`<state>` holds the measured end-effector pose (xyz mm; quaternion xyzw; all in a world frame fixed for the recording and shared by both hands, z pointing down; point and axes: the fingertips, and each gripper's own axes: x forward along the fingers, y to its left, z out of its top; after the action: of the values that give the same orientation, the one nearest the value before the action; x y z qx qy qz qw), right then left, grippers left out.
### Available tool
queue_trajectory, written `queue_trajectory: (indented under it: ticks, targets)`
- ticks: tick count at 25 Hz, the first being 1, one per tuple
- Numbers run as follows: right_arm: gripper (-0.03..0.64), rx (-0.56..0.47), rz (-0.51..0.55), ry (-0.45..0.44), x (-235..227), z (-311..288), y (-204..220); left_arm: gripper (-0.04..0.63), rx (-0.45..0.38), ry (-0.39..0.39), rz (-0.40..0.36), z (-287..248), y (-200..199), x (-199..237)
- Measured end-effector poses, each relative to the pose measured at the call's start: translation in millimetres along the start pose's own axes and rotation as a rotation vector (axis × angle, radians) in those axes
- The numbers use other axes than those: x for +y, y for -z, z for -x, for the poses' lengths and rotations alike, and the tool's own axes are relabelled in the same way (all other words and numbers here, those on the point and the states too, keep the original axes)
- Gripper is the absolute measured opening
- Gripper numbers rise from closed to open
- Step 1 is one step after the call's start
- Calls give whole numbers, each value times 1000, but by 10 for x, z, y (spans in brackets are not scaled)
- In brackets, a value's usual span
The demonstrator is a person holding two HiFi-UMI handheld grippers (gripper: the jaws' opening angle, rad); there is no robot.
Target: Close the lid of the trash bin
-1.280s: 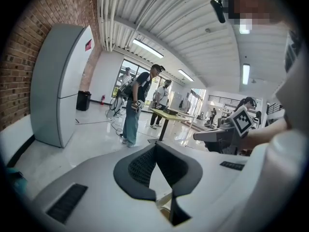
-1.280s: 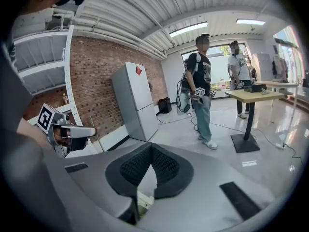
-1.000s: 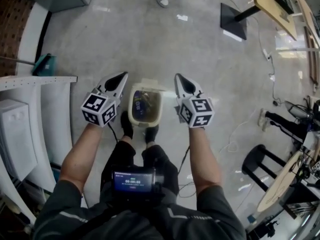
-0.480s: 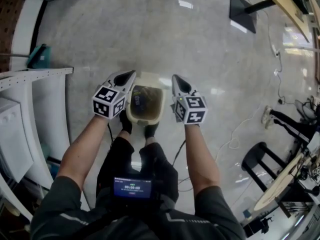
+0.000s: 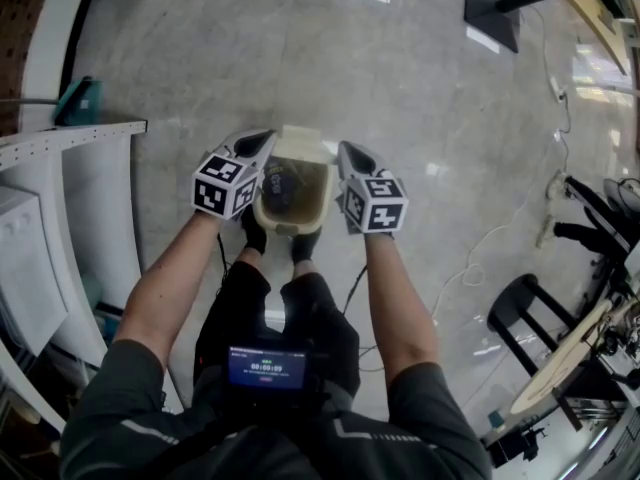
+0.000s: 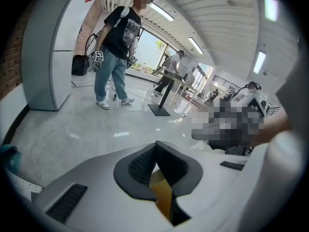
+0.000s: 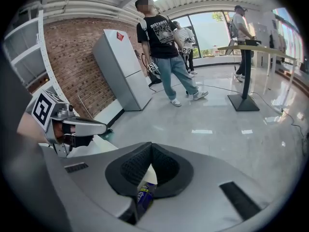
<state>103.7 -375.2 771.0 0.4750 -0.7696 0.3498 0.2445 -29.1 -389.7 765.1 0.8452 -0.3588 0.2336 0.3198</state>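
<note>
Both tools have drawn in toward the trash bin since a second ago, and I now have them flanking its far end closely. On the polished grey floor the cream trash bin stands just ahead of a pair of black shoes, its mouth open. The left tool sits beside the bin's left wall, its jaws pressed together on nothing. The right tool is opposite, at the right wall, also pressed together and empty. I cannot tell whether either touches the bin. Between their tips the lid stands raised at the far rim. Inside lies a blue-labelled container.
</note>
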Motion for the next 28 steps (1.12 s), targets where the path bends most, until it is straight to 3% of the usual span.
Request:
queue_trajectory:
  ticks: [6, 15, 28]
  targets:
    - [11, 22, -4, 17, 53, 155, 232, -5, 17, 4, 27, 197, 214, -103]
    - [11, 103, -19, 4, 179, 334, 868, -5, 107, 12, 40, 339, 814, -404]
    - [11, 285, -51, 15, 234, 297, 2115, -5, 303, 5, 53, 295, 2030, -576]
